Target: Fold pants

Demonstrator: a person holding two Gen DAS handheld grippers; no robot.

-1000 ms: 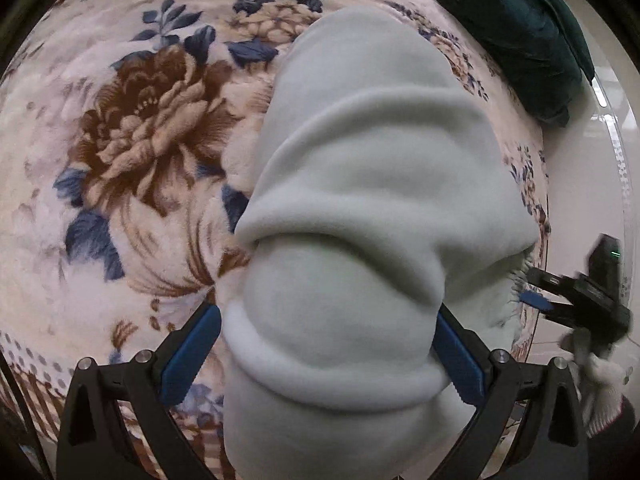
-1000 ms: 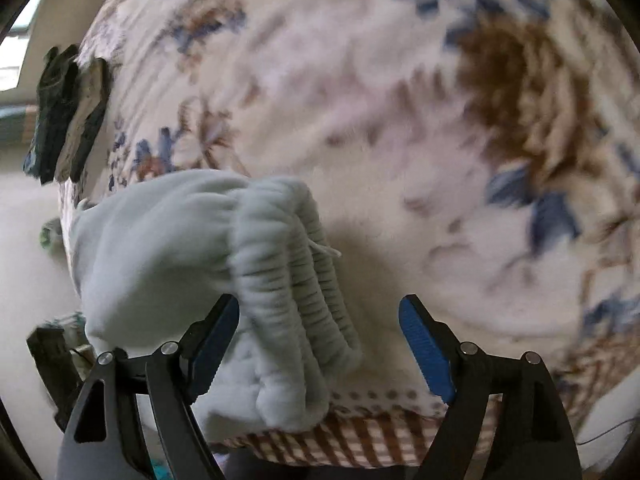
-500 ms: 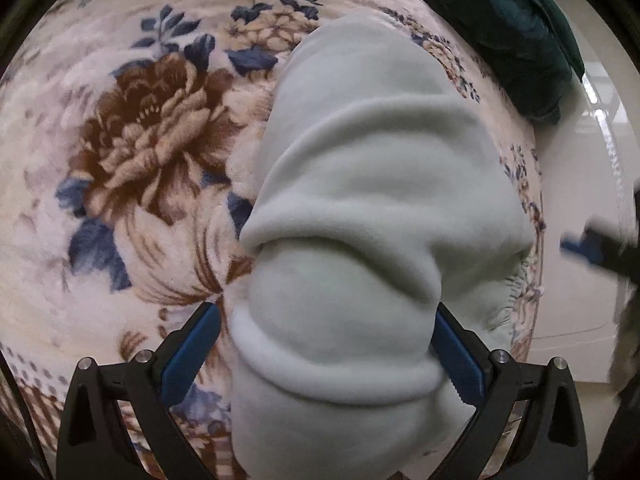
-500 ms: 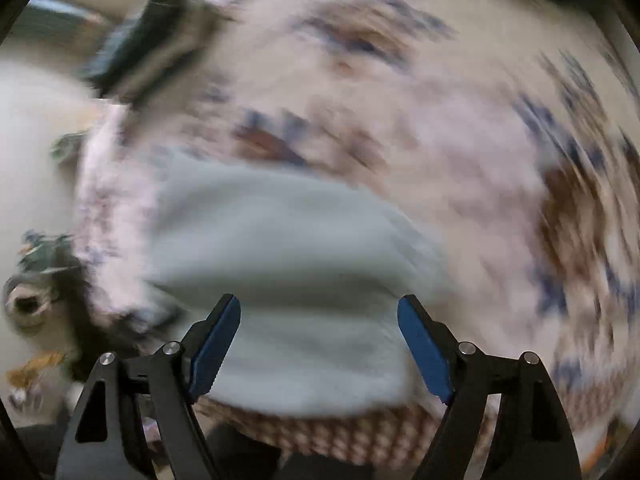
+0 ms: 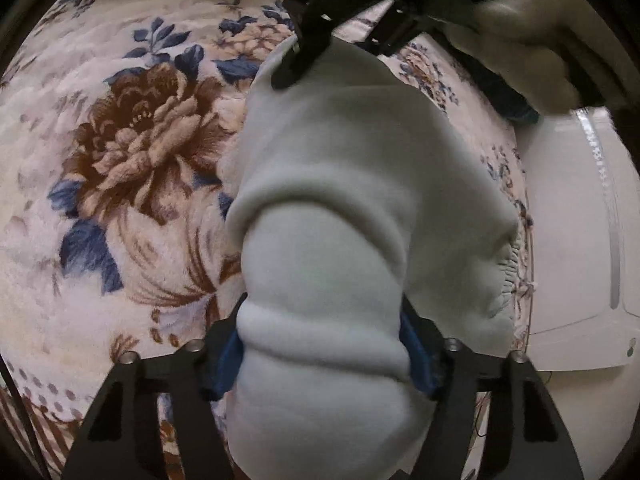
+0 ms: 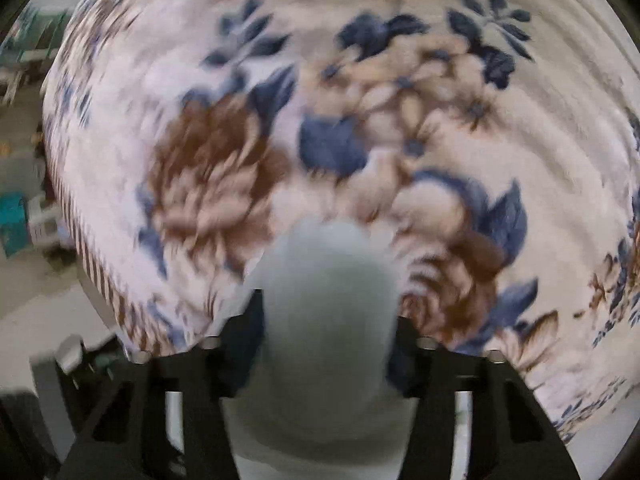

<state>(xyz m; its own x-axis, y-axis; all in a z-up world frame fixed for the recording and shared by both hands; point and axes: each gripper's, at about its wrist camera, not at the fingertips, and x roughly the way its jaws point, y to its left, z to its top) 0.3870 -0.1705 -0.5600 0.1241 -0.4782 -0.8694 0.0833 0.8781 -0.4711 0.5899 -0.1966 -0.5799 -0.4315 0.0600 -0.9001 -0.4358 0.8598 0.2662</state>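
Pants point(image 5: 352, 216), pale mint fleece, bunched lengthwise on a floral blanket point(image 5: 120, 168), occupying the centre and lower centre of the left wrist view. Nearest item there: left gripper point(image 5: 320, 356), bottom centre of frame, its blue-padded fingers point(image 5: 226, 364) having just been closing and now clamped on a thick rolled fold of the fleece, which bulges out above and below the pads. Gathered elastic waistband point(image 5: 506, 276) visible at the right edge of the garment, near the blanket's border. Beyond, at the upper centre of the frame, right gripper point(image 5: 304, 52), black, descending onto the far end of the pants, carried by a gloved hand point(image 5: 524, 52) at upper right. White floor point(image 5: 568, 240) along the right margin. Right wrist view, strongly blurred: right gripper point(image 6: 328, 344) at bottom centre, its fingers having just been closing, a rounded lump of the same mint fleece point(image 6: 328, 288) between them and filling the gap; pads appear pressed against both its sides. Behind it, blanket point(image 6: 360, 120) with brown and navy flowers filling most of the frame; blanket edge and indistinct floor clutter at the left margin.
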